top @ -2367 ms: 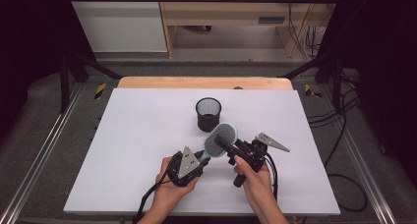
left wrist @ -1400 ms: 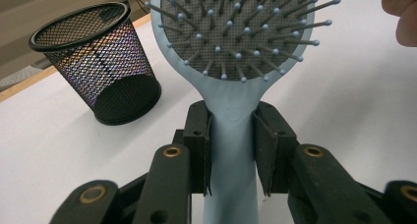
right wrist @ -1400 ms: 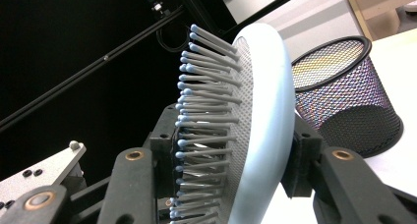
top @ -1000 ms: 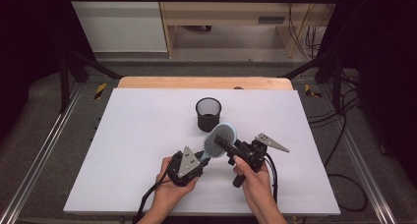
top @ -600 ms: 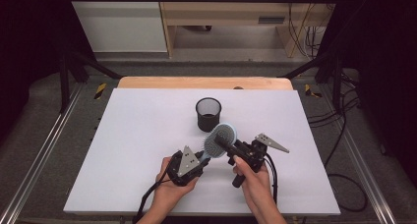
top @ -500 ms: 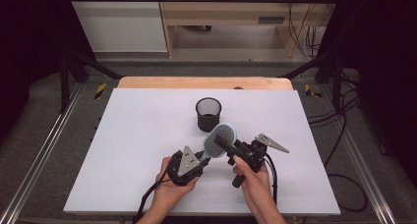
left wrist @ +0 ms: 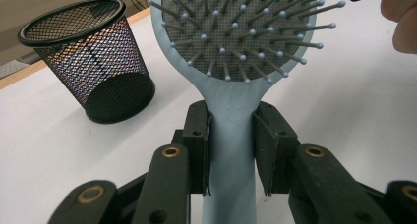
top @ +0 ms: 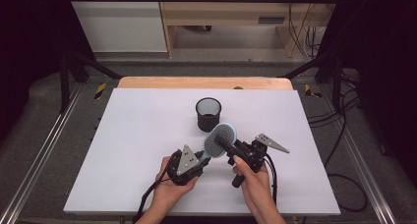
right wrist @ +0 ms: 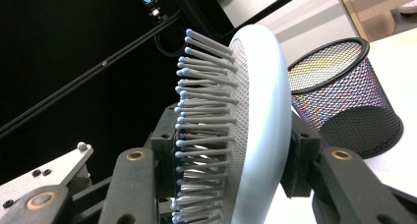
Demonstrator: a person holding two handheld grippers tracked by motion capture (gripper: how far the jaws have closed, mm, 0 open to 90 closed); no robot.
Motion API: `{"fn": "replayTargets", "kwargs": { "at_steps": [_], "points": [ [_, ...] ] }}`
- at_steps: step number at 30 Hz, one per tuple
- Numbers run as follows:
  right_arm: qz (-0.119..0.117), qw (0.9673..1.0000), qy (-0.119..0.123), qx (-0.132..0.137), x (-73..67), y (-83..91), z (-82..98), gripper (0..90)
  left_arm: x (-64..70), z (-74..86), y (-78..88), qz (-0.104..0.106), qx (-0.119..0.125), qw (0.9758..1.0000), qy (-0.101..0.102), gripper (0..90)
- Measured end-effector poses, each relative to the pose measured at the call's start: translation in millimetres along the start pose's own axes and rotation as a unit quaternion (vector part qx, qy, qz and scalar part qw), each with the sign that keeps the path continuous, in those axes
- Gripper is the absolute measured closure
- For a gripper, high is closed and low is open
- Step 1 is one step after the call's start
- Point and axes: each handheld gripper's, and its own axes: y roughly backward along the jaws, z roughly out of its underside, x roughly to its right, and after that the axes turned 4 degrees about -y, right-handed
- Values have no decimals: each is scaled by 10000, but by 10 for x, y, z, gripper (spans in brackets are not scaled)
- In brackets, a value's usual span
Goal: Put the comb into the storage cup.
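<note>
Both tools grip hairbrush (top: 219,139); mesh cup (top: 208,114) just beyond, table edges far.

light: bright, even | surroundings: dark | shadows: soft | focus: sharp

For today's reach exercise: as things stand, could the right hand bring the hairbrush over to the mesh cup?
Probably yes. The right tool is shut on the hairbrush head, and the mesh cup stands just beyond it, with bare table around. But the left tool clamps the handle and must let go first.

Pale blue hairbrush (top: 219,139) held aloft, bristles seemingly sideways.
</note>
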Motion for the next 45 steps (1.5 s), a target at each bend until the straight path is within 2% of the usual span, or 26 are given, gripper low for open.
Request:
{"fn": "replayTargets", "kwargs": {
  "at_steps": [9, 12, 15, 18, 22, 24, 26, 29, 32, 35, 37, 42, 45],
  "points": [
    [1, 10000, -14, 29, -3, 1, -3, 527, -31, -6, 10, 56, 29, 10000, 63, 677],
    [52, 10000, -23, 63, 11, 15, -18, 526, -42, -17, 29, 30, 65, 10000, 53, 636],
    [116, 9998, -49, 149, 51, 45, -50, 526, -78, -32, 65, 28, 170, 9998, 101, 569],
    [181, 9995, -98, 249, 92, 87, -96, 525, -140, -46, 114, 130, 210, 9996, 151, 472],
    [273, 9989, -116, 369, 129, 131, -172, 524, -256, -15, 246, 122, 230, 9994, 216, 349],
    [353, 9986, -51, 383, 137, 131, -216, 524, -334, 23, 336, 48, 252, 9991, 325, 304],
    [394, 9984, -33, 394, 142, 114, -252, 523, -406, 84, 415, 30, 177, 9989, 423, 269],
    [461, 9984, 32, 341, 152, 56, -328, 522, -492, 202, 535, -163, -50, 9986, 494, 175],
    [478, 9981, 157, 344, 105, -8, -443, 522, -602, 366, 680, -343, -11, 9964, 781, 113],
    [539, 9974, 333, 348, 31, -89, -577, 521, -728, 498, 793, -478, 72, 9920, 1168, 87],
    [577, 9968, 429, 339, -9, -153, -657, 521, -787, 535, 843, -601, 39, 9913, 1174, 81],
    [720, 9956, 529, 286, -68, -311, -822, 520, -858, 602, 878, -799, 136, 9864, 1432, 82],
    [733, 9952, 574, 288, -117, -388, -916, 520, -884, 631, 884, -853, 113, 9857, 1451, 79]
  ]
}}
